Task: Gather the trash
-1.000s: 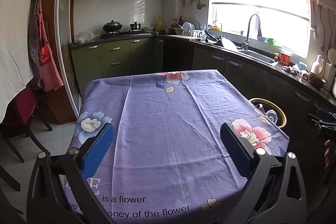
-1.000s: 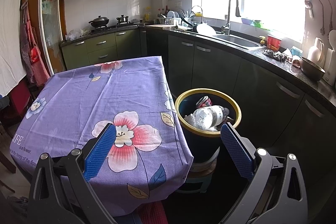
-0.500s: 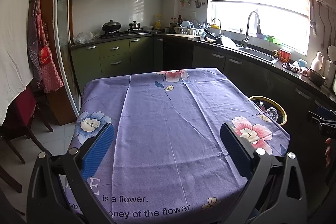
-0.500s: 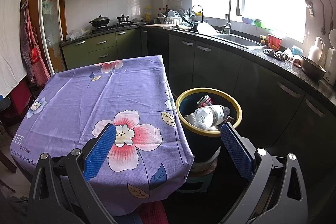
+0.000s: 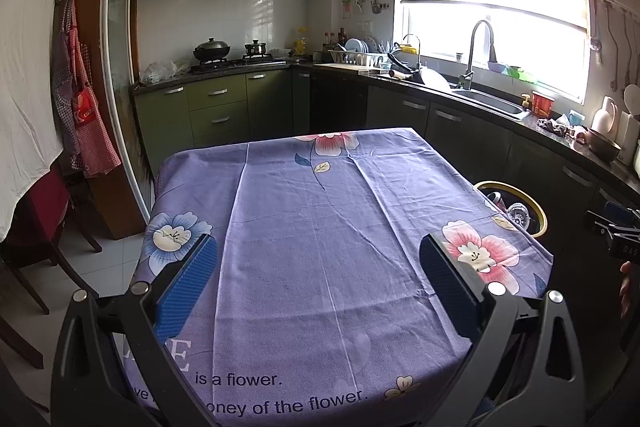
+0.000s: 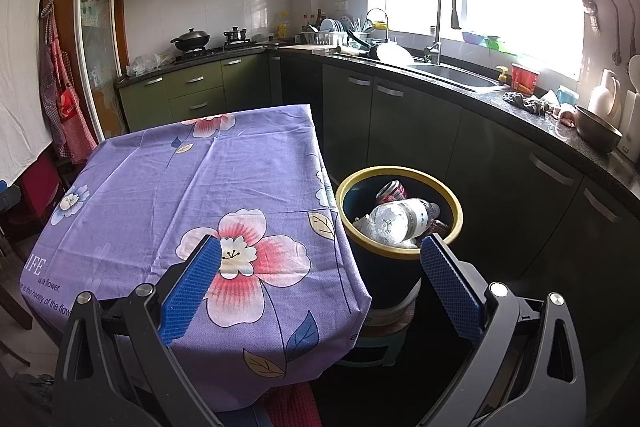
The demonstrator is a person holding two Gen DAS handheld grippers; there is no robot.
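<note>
A dark bin with a yellow rim stands on a stool right of the table. It holds a clear plastic bottle, a red can and other scraps. The bin also shows in the left wrist view. My left gripper is open and empty above the near part of the purple flowered tablecloth. My right gripper is open and empty above the table's near right corner, beside the bin. I see no trash on the cloth.
Dark cabinets and a counter with a sink run along the right. A stove with pots is at the back. A chair and hanging aprons are at the left. My right gripper's body shows at the left view's right edge.
Both views have shifted only slightly. Both grippers stay open and empty.
</note>
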